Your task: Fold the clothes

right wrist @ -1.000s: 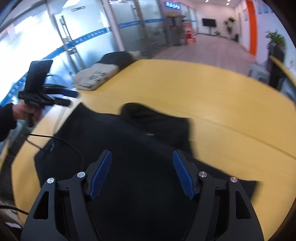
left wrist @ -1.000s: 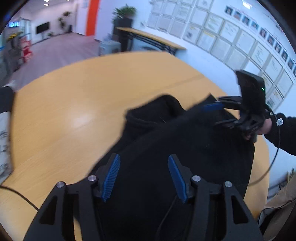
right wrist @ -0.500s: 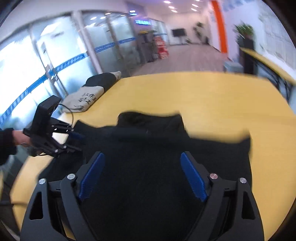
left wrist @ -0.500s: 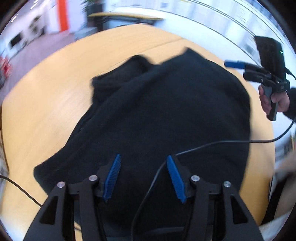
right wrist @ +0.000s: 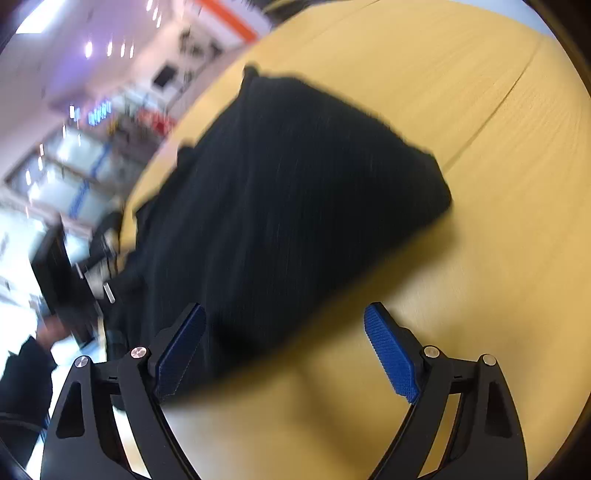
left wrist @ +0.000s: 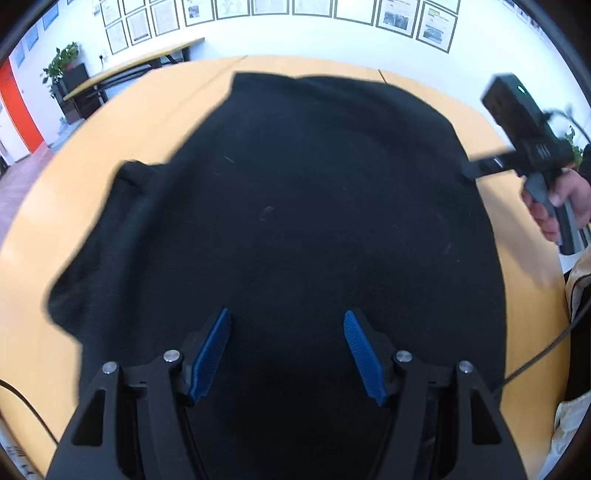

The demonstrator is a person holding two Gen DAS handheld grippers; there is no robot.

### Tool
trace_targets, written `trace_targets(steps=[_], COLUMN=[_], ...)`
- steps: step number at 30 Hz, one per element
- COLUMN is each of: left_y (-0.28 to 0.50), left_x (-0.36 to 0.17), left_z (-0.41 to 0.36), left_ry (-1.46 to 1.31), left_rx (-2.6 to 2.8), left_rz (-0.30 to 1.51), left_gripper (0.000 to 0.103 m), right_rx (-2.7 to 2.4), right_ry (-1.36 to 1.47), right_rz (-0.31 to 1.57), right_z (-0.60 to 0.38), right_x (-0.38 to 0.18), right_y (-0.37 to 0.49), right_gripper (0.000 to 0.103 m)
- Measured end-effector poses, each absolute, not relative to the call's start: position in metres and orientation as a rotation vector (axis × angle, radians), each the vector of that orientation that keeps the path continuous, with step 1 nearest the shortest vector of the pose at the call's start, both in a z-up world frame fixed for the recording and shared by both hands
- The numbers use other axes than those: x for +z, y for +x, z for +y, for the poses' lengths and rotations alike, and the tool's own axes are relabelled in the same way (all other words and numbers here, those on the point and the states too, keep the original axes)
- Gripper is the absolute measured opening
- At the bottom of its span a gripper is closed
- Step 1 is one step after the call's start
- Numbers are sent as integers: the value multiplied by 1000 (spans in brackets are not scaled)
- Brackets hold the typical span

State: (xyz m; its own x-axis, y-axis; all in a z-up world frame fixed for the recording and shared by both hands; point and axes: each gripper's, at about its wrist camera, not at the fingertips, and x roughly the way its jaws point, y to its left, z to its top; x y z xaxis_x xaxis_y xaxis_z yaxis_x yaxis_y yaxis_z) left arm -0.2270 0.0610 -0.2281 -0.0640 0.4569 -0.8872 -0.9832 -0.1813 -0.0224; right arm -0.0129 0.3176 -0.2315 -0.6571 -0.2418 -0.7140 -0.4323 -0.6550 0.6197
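A black garment (left wrist: 295, 221) lies spread over a round wooden table (left wrist: 122, 122), covering most of the middle of the tabletop, with bare wood showing around its far edge and on both sides. In the left wrist view its far corner comes to a point near the back of the table, and a thicker rumpled fold runs along its left side. The left gripper (left wrist: 287, 356) hangs over the near part of the cloth with its blue pads (left wrist: 212, 354) apart; its jaws are opening, and nothing is pinched between them, only the dark cloth lying beneath. In the right wrist view, which is blurred, the garment (right wrist: 288, 206) lies tilted across the picture, with a seam in the tabletop beyond it. The right gripper (right wrist: 284, 350) has its jaws spread wide and holds nothing; one pad is over the cloth's edge, the other over bare wood. From the left wrist view, the right gripper's body is at the right side of the garment, held by a hand (left wrist: 565, 199), its tip just beside the cloth's edge. Framed papers (left wrist: 395, 14) line the white wall behind the table.
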Motion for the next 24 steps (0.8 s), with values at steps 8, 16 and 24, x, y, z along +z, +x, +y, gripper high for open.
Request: trace_targets(steps=[8,16,24], left_y=[-218,-176,-146], left_x=[-234,-224,-233], left_z=[50,80,141], left_ry=[-924,-953,-921], left_rx=[1611,1626,1577], left_rz=[711,603,618], left_gripper=[80,85,97], right_rx=[2485,2665,3015], right_ry=[-1138,-1034,-938], right_rz=[1294,1045,336], right_z=[339,378,404], right_x=[-245,-190,-104], right_y=[-47,-43,-27], right_gripper=[44,25,25])
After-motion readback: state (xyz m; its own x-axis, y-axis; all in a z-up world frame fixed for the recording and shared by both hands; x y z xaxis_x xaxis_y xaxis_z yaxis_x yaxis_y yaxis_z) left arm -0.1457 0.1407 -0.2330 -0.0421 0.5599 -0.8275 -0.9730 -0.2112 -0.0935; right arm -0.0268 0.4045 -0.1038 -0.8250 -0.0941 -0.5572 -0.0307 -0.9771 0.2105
